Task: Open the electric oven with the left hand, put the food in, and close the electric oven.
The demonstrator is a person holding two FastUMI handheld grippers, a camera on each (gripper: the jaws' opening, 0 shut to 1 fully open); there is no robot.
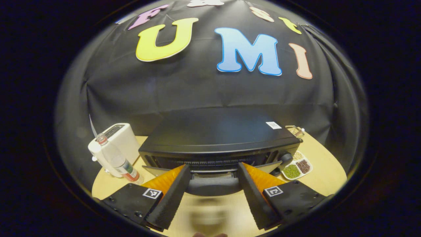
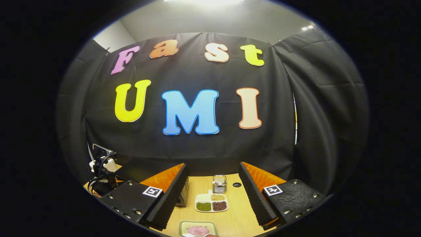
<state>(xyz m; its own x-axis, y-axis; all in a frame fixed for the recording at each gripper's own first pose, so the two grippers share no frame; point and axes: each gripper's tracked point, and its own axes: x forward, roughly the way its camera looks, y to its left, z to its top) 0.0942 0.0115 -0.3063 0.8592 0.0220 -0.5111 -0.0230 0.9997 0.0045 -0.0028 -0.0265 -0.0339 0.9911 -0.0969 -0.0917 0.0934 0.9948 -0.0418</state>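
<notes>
The left claw (image 1: pixel 213 184) is spread around the oven (image 1: pixel 220 138) door handle (image 1: pixel 213 186), not yet pinched; a slip could be caused. The right claw (image 2: pixel 212 194) is spread, empty.

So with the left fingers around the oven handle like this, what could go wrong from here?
1. The left gripper is open, its fingers straddling the door handle; pulling before closing could slip off it.
2. The plastic bottle stands close by the oven on the table; a swing of the arm might topple it.
3. The bean tray sits right by the oven's other corner, so the dropping door or arm might nudge it.
</notes>
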